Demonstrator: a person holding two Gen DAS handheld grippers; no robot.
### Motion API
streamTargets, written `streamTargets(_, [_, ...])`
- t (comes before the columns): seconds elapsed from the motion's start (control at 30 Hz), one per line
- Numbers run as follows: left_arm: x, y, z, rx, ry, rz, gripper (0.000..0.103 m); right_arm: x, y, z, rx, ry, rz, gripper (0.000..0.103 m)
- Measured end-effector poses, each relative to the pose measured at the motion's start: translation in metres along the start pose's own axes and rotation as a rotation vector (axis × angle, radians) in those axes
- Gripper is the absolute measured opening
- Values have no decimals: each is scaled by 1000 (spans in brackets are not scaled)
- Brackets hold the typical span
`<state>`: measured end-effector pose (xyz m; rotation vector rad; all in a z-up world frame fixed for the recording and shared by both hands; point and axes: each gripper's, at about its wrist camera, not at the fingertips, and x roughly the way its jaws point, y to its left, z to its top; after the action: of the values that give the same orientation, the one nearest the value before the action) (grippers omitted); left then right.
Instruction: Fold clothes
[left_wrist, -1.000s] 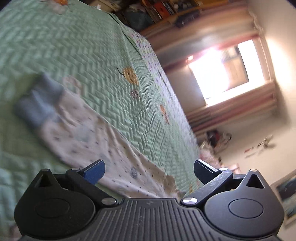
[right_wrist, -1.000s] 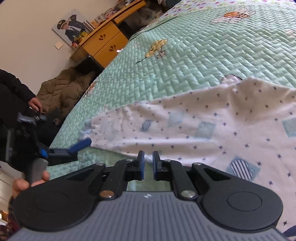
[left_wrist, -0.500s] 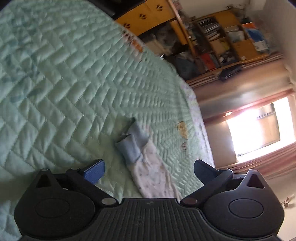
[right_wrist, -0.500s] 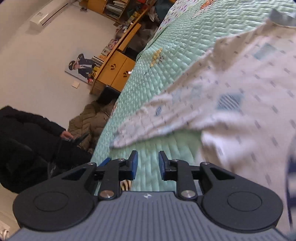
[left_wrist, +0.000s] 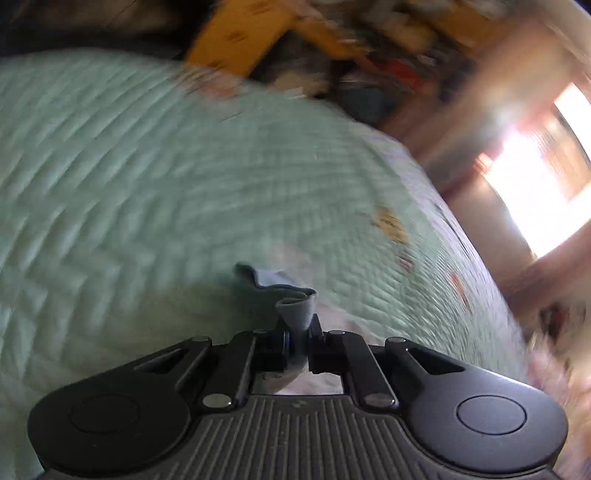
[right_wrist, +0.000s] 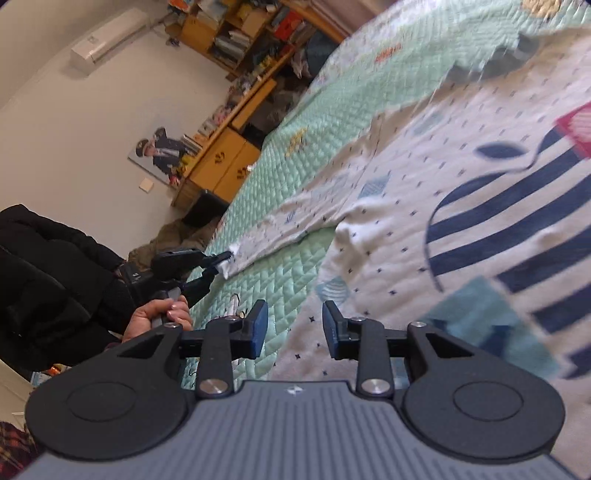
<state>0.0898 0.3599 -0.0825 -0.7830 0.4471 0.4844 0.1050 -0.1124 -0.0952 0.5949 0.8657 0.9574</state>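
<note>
White cotton long-sleeved top with small dark specks, pale blue squares and a navy-striped print (right_wrist: 461, 192) spread flat across the mint-green quilted bed cover (right_wrist: 332, 110), one sleeve reaching toward the bed's near edge. Grey-blue ribbed cuff (left_wrist: 295, 306) of that sleeve pinched in the left gripper (left_wrist: 297, 341), fingers (left_wrist: 275, 347) closing tight on it, only a small bunch of fabric between them. Same clamp visible from the right wrist view, left gripper (right_wrist: 221, 262) at the sleeve tip just off the bed edge, held by a hand (right_wrist: 159, 314) in a black sleeve. Right gripper (right_wrist: 291, 328) low over the hem near the bed's near edge, fingers (right_wrist: 258, 326) apart and opening, nothing clamped, fabric and quilt lying beneath the gap. Risks, as a judgement: thin bite on the cuff likely to slip under any sharp pull, dropping the sleeve short of the body; a one-sided pull liable to drag the whole top across the slick quilt and skew the fold; right fingers prone to catching quilt along with hem, or only one layer, leaving a bunched, uneven crease.
</note>
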Motion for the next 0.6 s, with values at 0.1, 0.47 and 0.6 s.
streamTargets(0.1, [-25, -67, -8, 187, -28, -104, 8, -24, -6, 0, -5, -75, 1, 35])
streamTargets(0.47, [-79, -296, -151, 736, 125, -542, 13, -91, -59, -7, 69, -308, -34, 37])
streamTargets(0.6, [-43, -306, -220, 854, 378, -532, 65, -106, -87, -9, 144, -349, -51, 40])
